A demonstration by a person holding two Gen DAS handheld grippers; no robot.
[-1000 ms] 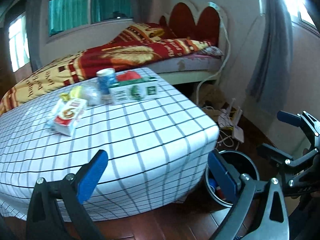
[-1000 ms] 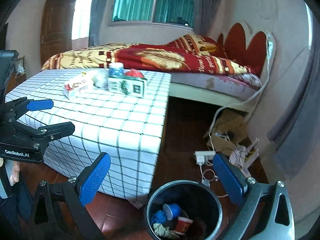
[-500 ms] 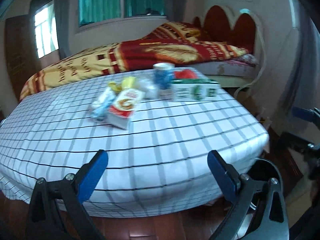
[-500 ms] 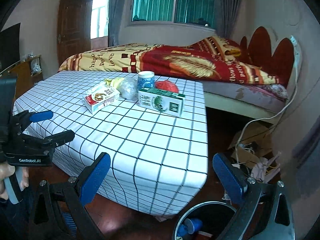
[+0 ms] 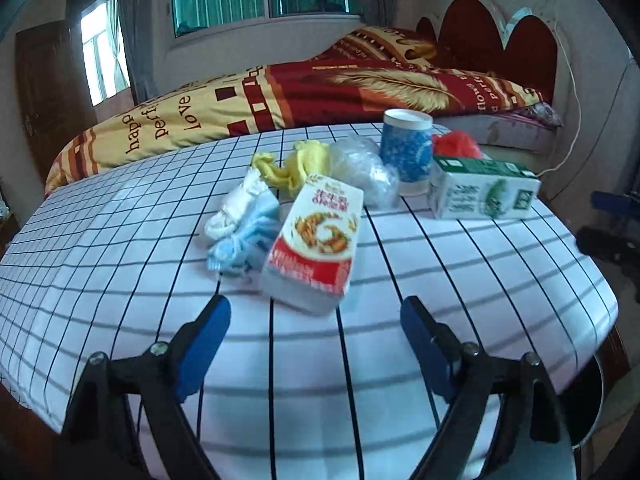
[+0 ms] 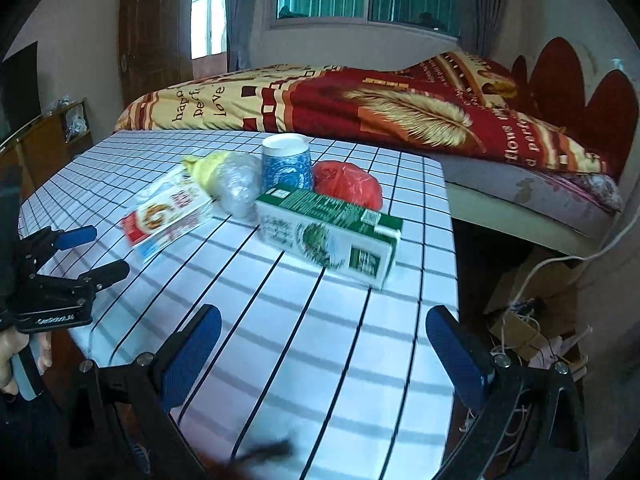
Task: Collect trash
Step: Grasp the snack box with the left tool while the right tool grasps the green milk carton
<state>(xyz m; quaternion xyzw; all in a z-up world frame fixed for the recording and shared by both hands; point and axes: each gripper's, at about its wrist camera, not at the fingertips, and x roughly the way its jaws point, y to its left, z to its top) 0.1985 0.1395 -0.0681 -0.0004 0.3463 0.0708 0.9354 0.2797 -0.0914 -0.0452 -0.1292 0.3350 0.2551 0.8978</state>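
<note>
Blue-padded left tongs [image 5: 316,322] closing, holding nothing.

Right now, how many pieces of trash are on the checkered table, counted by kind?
Boxes: 2, red box, green carton
Cups: 1, blue cup
Bags: 2, clear bag, red bag
Cloths: 2, yellow cloth, pale blue cloth
Total: 7
</note>
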